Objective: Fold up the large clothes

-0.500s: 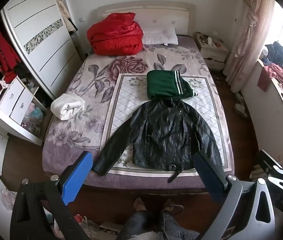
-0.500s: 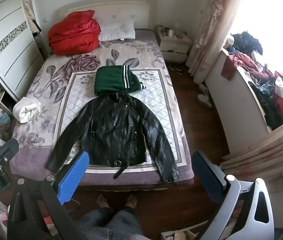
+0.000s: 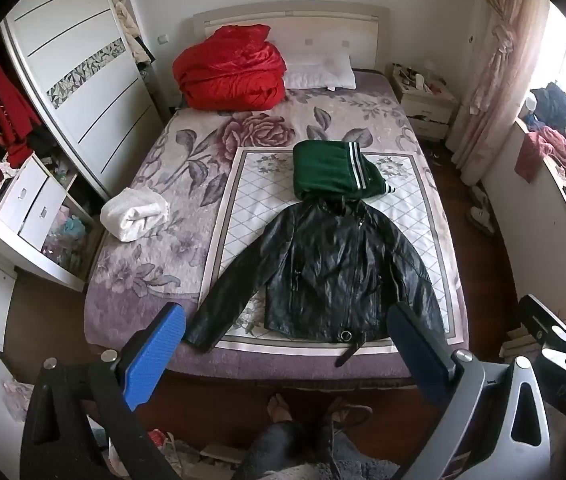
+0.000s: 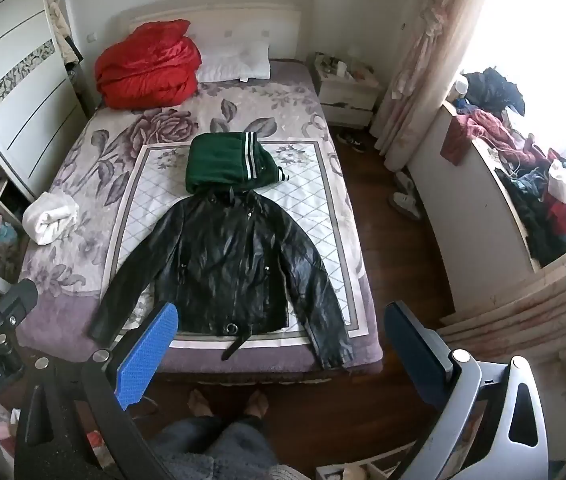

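Note:
A black leather jacket (image 3: 331,272) lies flat, front up, sleeves spread, near the foot of the bed (image 3: 143,292); it also shows in the right wrist view (image 4: 227,268). A folded green garment with white stripes (image 3: 335,172) lies just beyond its collar, also in the right wrist view (image 4: 227,162). My left gripper (image 3: 283,340) is open and empty, held above the bed's foot edge. My right gripper (image 4: 281,338) is open and empty, also high above the bed's foot.
A red quilt (image 3: 229,68) and a white pillow (image 3: 319,72) lie at the headboard. A rolled white cloth (image 3: 133,212) sits at the bed's left edge. A wardrobe (image 3: 75,80) stands left, a nightstand (image 3: 423,108) and a cluttered window ledge (image 4: 531,184) right. The person's feet (image 4: 227,404) are at the bed's foot.
Both views have shifted very slightly; the jacket and the other clothes have not moved, and both grippers stay open.

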